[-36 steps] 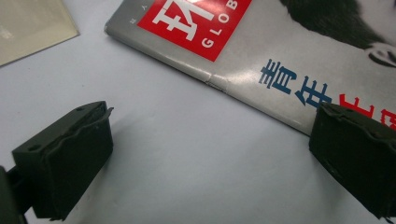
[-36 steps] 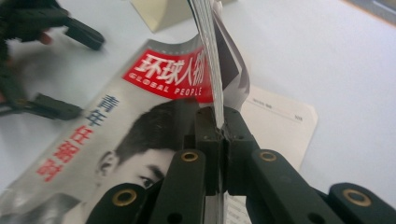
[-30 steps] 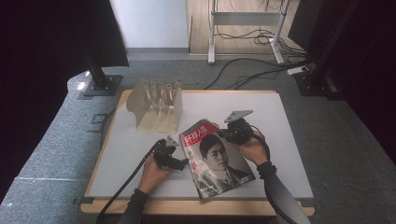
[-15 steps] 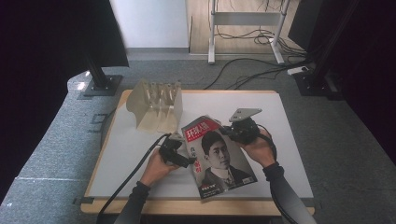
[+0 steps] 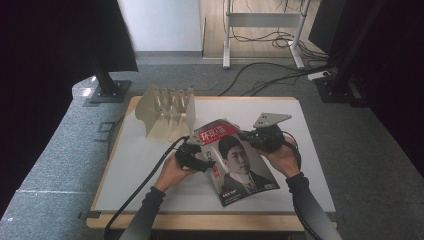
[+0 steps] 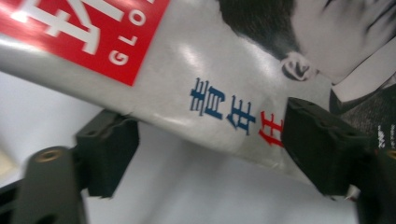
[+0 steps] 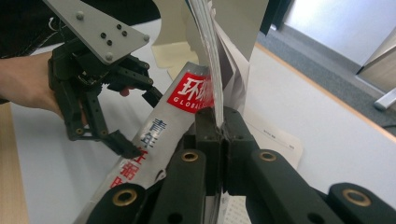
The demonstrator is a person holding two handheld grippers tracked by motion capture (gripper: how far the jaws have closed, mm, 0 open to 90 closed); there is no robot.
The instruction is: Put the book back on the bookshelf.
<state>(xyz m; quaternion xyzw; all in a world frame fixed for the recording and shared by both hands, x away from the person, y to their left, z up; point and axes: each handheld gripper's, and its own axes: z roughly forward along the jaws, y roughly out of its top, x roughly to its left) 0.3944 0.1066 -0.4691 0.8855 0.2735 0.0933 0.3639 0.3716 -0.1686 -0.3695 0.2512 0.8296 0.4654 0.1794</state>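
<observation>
**A:** Where is the magazine [image 5: 235,160] now?

**B:** Between my two grippers, over the near half of the surface [image 5: 310,150], a little right of the middle. Its cover faces up and its near edge reaches toward the near edge of the surface. The far end, the one with the red title block, is tilted up off the white top.

**A:** What has your right gripper [image 5: 265,137] got?

**B:** My right fingers [image 7: 219,128] are pressed tight together on the magazine's right edge. In the right gripper view the pages stand up out of the pinch and fan apart above it (a thin white stack, seen edge on).

**A:** And the left gripper [image 5: 192,155]?

**B:** It sits at the magazine's left edge. My left fingers [image 6: 109,151] have just been closing, with the edge of the cover lying between them. In the left gripper view one pad is under the edge and the other is over the cover by the blue and red characters. They are still set fairly wide, and I see no pinch on the paper yet.

**A:** Anything else on the surface?

**B:** A pale rack [image 5: 167,112] stands near the far left corner, well apart from the magazine. A loose printed sheet [image 7: 273,140] lies flat under the lifted pages, as the right gripper view shows.
</observation>
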